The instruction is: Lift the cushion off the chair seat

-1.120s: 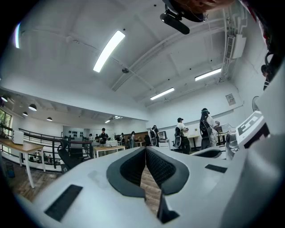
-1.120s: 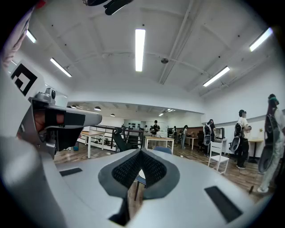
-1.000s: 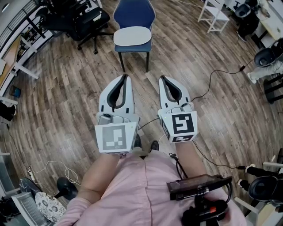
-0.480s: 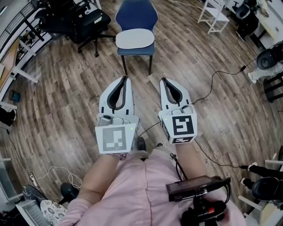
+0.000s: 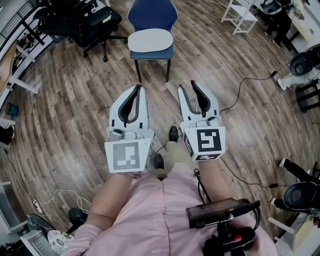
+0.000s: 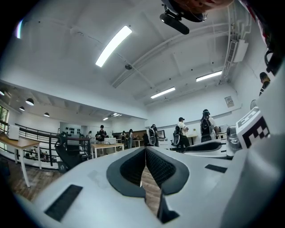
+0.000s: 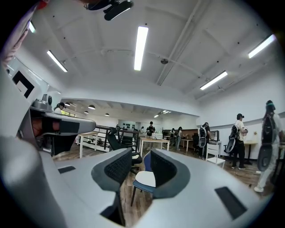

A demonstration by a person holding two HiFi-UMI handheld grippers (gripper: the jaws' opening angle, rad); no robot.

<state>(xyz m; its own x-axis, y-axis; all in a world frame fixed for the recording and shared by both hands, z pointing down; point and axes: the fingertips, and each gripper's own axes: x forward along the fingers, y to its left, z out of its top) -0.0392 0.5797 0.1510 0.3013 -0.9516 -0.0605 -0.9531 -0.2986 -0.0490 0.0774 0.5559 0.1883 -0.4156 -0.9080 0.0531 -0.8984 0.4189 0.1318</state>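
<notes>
White cushion (image 5: 150, 40) on chair (image 5: 152, 13), plank floor (image 5: 75, 100)

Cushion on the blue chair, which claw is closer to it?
Left, narrowly. The left claw is short of the cushion, slightly left of it; the right claw is as short but farther out to the right.

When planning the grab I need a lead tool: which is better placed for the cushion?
Right, probably. The right tool is open and its view frames the cushion on the chair between its jaws; the left tool is shut, showing only floor. Both are far from it.
</notes>
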